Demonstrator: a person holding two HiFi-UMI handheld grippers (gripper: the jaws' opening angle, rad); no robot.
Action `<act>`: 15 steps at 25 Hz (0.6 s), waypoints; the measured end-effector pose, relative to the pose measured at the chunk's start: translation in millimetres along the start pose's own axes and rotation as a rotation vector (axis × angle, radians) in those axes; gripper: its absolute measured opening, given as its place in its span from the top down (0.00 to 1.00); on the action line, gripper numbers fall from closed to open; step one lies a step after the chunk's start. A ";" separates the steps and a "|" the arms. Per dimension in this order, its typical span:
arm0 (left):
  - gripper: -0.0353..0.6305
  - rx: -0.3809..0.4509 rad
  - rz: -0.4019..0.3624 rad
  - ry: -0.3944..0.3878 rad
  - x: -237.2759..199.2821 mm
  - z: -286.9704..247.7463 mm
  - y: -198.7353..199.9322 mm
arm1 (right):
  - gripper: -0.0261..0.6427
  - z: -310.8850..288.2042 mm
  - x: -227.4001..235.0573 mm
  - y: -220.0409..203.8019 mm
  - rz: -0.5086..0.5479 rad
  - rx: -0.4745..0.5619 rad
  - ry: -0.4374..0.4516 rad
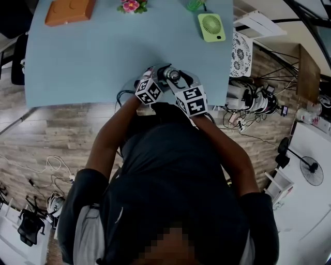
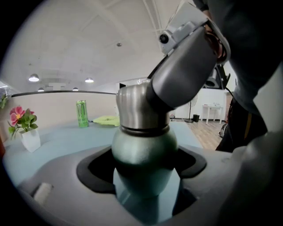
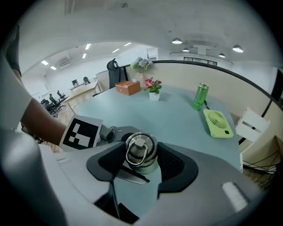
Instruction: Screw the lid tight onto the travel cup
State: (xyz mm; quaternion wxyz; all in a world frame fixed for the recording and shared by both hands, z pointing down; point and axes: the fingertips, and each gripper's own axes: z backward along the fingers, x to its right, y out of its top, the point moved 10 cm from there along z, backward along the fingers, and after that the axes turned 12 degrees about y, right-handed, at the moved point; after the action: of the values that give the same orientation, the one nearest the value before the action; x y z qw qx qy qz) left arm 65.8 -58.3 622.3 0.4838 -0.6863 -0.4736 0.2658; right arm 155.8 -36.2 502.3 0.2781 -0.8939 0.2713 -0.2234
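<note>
The left tool [image 2: 145, 170] is clenched on the green cup [image 2: 143, 148] at the near edge of the bench [image 2: 66, 141]. The right tool [image 3: 141, 163] grasps its steel lid [image 3: 140, 150] from above.

Travel cup [image 1: 171, 78] with lid [image 1: 172, 75] at near edge of blue table [image 1: 103, 57]. Left gripper [image 1: 155, 84] just left of cup, right gripper [image 1: 182, 87] just right. Green fan [image 1: 211, 27] beyond cup, rightward; orange box [image 1: 70, 10] far beyond-left.
</note>
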 end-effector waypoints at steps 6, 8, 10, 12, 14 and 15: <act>0.30 0.000 0.002 -0.001 0.7 -1.3 -0.6 | 0.62 0.3 6.8 -1.3 0.037 -0.035 0.068; 0.30 0.000 0.002 -0.001 0.3 -1.6 -0.7 | 0.60 5.0 12.5 2.9 0.112 -0.090 0.150; 0.30 0.001 0.002 -0.001 0.0 -1.4 -0.4 | 0.58 15.9 16.6 13.1 0.240 -0.135 0.239; 0.30 0.001 0.000 -0.001 0.1 -0.7 -0.2 | 0.58 26.5 18.3 23.7 0.457 -0.207 0.342; 0.30 -0.001 0.000 -0.002 0.1 -0.1 -0.4 | 0.58 30.9 18.4 30.1 0.770 -0.347 0.418; 0.30 -0.002 -0.001 -0.002 0.1 0.0 -0.7 | 0.58 30.5 17.6 33.1 0.937 -0.425 0.436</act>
State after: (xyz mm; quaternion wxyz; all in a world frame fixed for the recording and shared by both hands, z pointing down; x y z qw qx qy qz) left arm 65.6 -58.2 622.9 0.4827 -0.6865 -0.4745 0.2657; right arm 173.9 -58.6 463.5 0.0988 -0.6471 0.7301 -0.1961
